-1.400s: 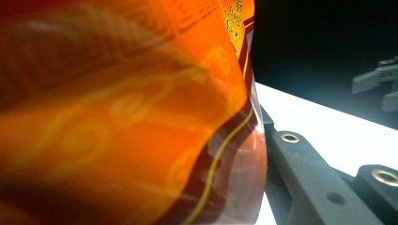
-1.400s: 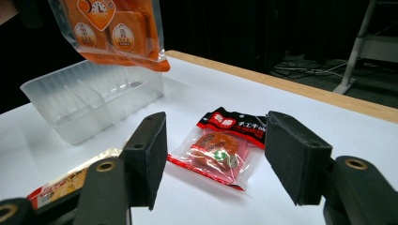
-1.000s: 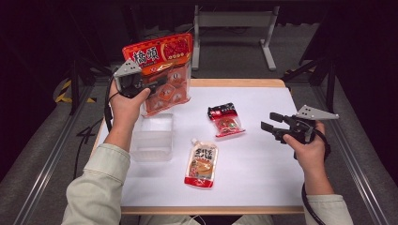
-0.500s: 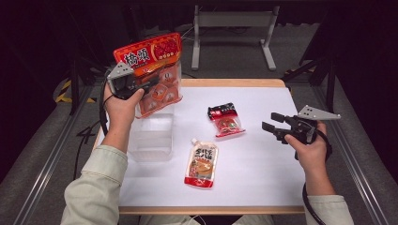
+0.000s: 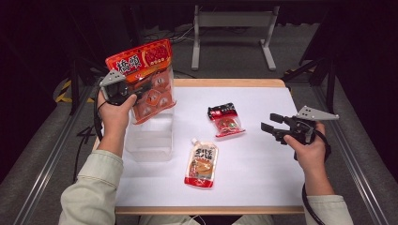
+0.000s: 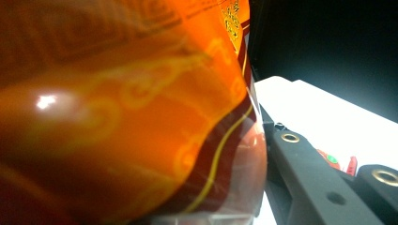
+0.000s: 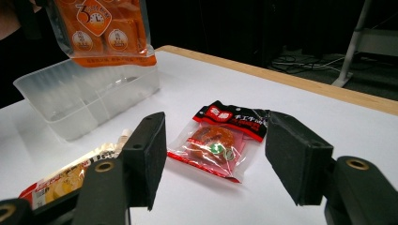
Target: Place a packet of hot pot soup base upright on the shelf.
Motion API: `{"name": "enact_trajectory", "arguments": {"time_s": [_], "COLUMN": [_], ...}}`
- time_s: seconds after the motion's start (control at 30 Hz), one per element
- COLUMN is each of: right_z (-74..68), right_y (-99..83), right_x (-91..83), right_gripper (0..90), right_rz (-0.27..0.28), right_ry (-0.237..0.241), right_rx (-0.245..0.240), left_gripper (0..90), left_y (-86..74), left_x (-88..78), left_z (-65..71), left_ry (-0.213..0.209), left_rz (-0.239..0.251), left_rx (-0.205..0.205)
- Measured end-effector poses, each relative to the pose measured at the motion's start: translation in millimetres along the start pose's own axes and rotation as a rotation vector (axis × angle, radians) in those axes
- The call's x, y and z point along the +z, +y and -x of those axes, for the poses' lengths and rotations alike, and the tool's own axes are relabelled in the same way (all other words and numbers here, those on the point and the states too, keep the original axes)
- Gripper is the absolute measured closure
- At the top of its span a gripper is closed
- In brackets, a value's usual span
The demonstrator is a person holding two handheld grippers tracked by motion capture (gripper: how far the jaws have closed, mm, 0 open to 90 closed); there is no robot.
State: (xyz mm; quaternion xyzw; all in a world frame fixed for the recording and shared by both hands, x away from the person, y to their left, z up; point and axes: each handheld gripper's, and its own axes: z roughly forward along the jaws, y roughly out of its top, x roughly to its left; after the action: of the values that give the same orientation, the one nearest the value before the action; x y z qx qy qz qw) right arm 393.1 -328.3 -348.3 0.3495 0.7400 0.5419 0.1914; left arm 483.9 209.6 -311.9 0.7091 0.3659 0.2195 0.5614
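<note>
So far we have the orange snack bag [image 5: 143, 77] clamped in the left gripper [image 5: 123, 90] above the clear bin [image 5: 149, 136], unplaced, while the right gripper [image 5: 272, 127] fingers gape empty and two packets await.

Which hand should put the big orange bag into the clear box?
Left, I think. The left tongs already grip the big orange bag and hold it just above the clear box. The right tongs are open with nothing in them, far across the table near the small red packet.
</note>
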Motion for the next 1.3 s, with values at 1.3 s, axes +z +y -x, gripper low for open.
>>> {"name": "enact_trajectory", "arguments": {"time_s": [1.3], "right_z": [0.7], "right_y": [-4.7], "right_x": [1.4], "right_gripper": [39.9], "right_rz": [-0.021], "right_ry": [0.010], "right_rx": [0.007], "left_gripper": [70.8], "left_y": [-27.3], "left_x": [15.5], "left_z": [-1.1], "left_ry": [0.048], "left_rz": [-0.130], "left_rx": [0.008]}}
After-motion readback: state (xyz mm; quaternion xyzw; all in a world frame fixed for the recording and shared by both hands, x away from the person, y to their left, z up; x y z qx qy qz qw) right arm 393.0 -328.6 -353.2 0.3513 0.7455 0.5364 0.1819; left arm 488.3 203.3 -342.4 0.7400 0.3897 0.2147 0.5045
